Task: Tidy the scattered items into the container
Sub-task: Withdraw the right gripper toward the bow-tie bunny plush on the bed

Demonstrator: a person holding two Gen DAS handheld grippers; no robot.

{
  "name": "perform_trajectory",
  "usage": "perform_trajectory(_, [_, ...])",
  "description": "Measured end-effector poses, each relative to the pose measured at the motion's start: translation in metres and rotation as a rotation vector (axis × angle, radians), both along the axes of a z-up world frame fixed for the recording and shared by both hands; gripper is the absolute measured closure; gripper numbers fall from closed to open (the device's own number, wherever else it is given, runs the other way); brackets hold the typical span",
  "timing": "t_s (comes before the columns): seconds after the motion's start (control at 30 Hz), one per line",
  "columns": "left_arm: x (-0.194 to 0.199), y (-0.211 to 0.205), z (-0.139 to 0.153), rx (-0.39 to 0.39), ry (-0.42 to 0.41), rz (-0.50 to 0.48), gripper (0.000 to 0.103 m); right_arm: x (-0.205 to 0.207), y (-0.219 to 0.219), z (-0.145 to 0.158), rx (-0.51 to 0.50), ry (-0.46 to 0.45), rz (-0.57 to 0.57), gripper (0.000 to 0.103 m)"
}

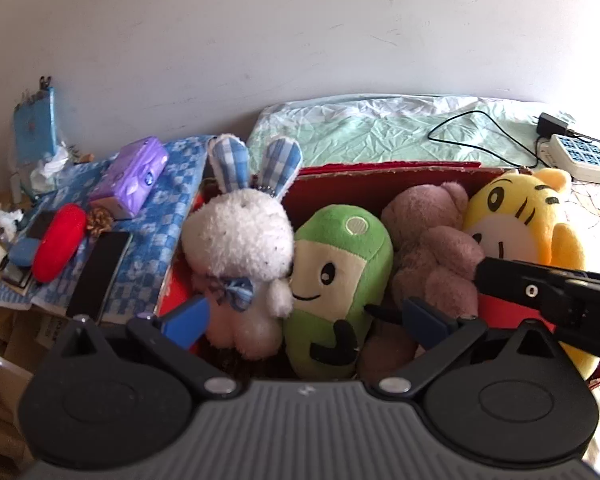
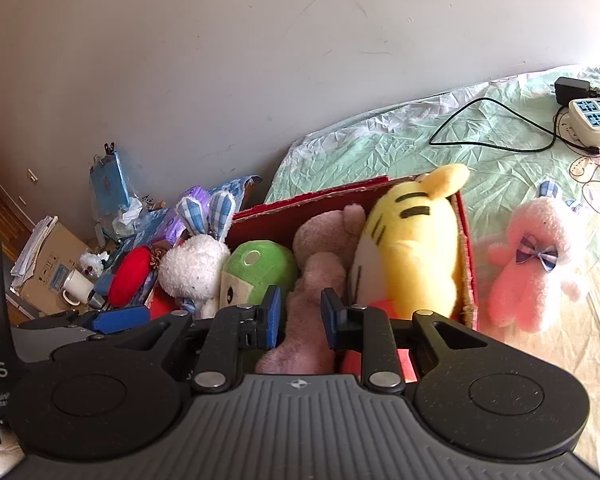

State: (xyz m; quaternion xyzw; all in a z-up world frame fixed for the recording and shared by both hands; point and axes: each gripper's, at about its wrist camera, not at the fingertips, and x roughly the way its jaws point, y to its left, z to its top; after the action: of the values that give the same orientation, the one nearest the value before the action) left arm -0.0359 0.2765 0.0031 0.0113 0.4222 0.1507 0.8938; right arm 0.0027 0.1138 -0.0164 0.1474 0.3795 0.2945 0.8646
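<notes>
A red cardboard box (image 1: 380, 184) (image 2: 312, 208) on the bed holds a white rabbit (image 1: 240, 248) (image 2: 192, 268), a green plush (image 1: 340, 272) (image 2: 256, 268), a mauve bear (image 1: 432, 252) (image 2: 320, 256) and a yellow tiger (image 1: 520, 220) (image 2: 412, 248). A pink rabbit (image 2: 536, 268) lies on the bed to the right, outside the box. My left gripper (image 1: 308, 320) is wide open over the rabbit and green plush, empty. My right gripper (image 2: 300, 316) is partly open just above the mauve bear, gripping nothing.
A white power strip (image 1: 584, 158) (image 2: 596, 120) with a black cable (image 2: 492, 128) lies on the green sheet at back right. Left of the box a cluttered side table holds a purple tissue pack (image 1: 134, 176), a red cushion (image 1: 58, 242) and a mug (image 2: 78, 286).
</notes>
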Motion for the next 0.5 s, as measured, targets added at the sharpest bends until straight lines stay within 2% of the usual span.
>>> perform_trajectory(0.23, [-0.001,-0.013,0.005,0.037,0.013,0.089,0.001,-0.001,-0.024,0.006,0.009,-0.04,0.048,0.075])
perform_trajectory(0.5, [-0.001,-0.037,0.012,0.086,0.028,0.151,0.001,-0.006,-0.052,0.018,0.05,-0.102,0.079,0.066])
